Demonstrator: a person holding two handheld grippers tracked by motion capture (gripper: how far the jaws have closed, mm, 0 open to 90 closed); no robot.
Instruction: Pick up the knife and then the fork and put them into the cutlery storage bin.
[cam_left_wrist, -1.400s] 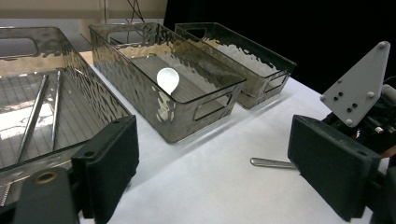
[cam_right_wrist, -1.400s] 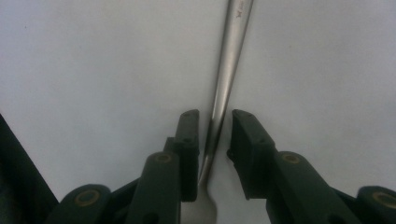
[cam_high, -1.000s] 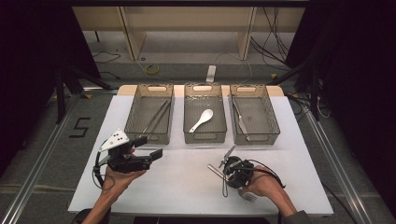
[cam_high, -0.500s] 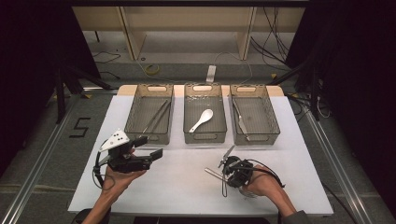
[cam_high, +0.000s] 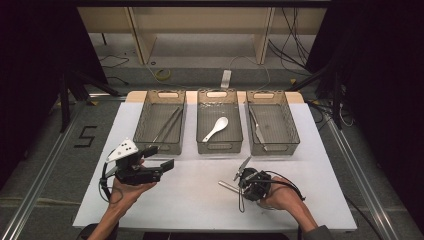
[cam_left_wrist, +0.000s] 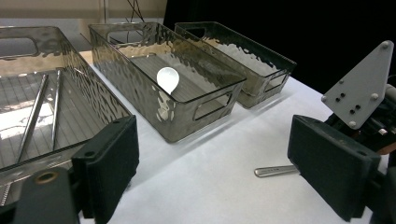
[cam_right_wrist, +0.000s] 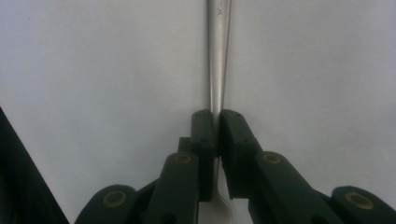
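Near the middle bin (cam_high: 219, 125), on the white table (cam_high: 200, 200), the right gripper (cam_right_wrist: 217, 123) has just closed its jaws on a metal utensil's handle (cam_right_wrist: 218, 56), likely to lift it; the left gripper (cam_left_wrist: 212, 163) waits, jaws wide.

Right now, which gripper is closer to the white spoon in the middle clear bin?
Left. The left gripper hovers just below and left of the middle clear bin holding the white spoon; the right gripper sits lower, toward the table's near edge, clamped on a metal utensil handle.
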